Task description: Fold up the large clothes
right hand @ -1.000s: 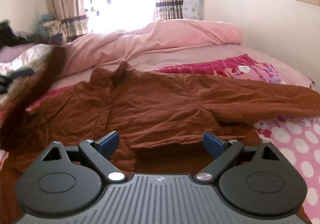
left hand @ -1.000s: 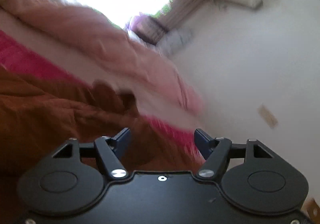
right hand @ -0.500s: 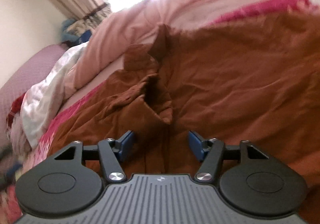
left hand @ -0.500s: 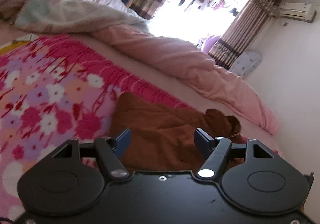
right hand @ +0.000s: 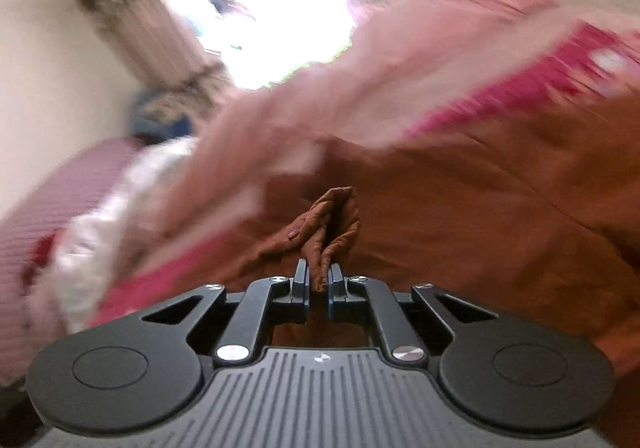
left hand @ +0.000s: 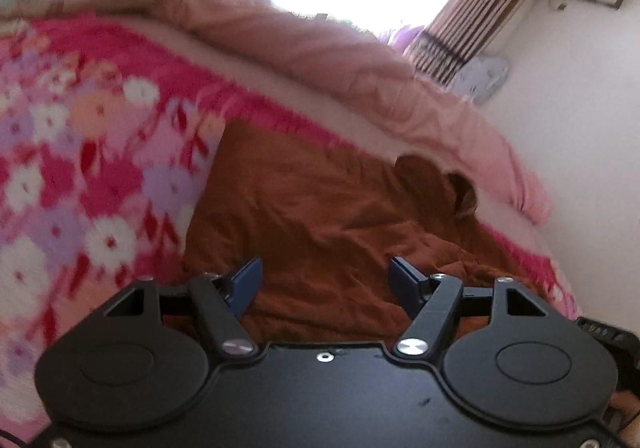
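- On the left we see the floral bedspread [left hand: 80, 168], with the brown jacket [left hand: 320, 208] spread across it.
- Our left gripper [left hand: 325, 280] hovers over the jacket, jaws apart, nothing between them.
- Our right gripper [right hand: 318, 284] is clamped on a bunched fold of the jacket.
- Behind lies a pink quilt [left hand: 360, 80].

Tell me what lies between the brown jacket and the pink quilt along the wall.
In the left wrist view, a strip of floral bedspread and pale sheet separates the brown jacket from the pink quilt.
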A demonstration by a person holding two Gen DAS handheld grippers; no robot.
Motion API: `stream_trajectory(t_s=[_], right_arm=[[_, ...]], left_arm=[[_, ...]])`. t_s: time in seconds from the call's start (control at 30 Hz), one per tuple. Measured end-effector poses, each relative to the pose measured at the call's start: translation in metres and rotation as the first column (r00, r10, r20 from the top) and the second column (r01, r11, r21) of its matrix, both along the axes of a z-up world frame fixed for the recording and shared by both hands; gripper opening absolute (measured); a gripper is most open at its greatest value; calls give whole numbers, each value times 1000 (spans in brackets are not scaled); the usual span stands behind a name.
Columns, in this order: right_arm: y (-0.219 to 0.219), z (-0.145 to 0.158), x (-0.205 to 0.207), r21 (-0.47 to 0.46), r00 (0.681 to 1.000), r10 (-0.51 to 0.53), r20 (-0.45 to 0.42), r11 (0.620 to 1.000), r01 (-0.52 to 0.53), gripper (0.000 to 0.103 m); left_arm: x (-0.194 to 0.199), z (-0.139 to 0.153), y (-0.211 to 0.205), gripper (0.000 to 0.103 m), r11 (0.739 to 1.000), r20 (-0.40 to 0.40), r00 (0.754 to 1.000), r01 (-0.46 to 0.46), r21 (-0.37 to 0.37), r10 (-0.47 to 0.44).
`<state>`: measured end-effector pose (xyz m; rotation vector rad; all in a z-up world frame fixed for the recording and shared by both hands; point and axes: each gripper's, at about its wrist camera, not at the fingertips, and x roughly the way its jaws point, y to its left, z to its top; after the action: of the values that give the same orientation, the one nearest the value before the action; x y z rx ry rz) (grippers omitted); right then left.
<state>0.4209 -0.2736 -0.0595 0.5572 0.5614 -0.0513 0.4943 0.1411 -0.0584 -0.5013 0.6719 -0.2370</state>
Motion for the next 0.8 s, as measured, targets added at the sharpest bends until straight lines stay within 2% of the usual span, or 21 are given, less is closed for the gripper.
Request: stream_trajectory(t_s=[0.13, 0.23, 0.3, 0.4, 0.47, 0.53, 0.63, 0.8], right_arm=[[-16, -45, 7, 44, 994, 0, -105, 999, 5, 10], [-16, -53, 2, 44, 996, -4, -90, 999, 8, 18], [-14, -41, -6, 9, 996, -27, -87, 1000, 28, 36], [-9, -14, -18, -72, 998, -58, -26, 996, 56, 40], [0, 4, -24, -129, 999, -27, 31, 991, 31, 42], [9, 12, -25, -148, 997, 49, 67, 988, -38, 42], [24, 11, -13, -140, 992, 118, 40, 984, -111, 42], [23, -22, 13, -119, 994, 67, -84, 990, -76, 40]], left_arm=[[6, -15, -2, 71, 1000, -21, 1000, 13, 23, -13], [3, -8, -3, 71, 999, -27, 999, 18, 34, -17], [-1, 5, -3, 71, 999, -16, 999, 33, 31, -32], [-10, 28, -5, 71, 999, 39, 999, 37, 35, -38], [-12, 39, -9, 71, 998, 75, 996, 46, 51, -50], [-9, 42, -16, 71, 994, 83, 995, 49, 97, -57], [-1, 32, -24, 71, 988, 44, 997, 53, 145, -60], [11, 3, -30, 71, 979, -36, 998, 67, 195, -61]])
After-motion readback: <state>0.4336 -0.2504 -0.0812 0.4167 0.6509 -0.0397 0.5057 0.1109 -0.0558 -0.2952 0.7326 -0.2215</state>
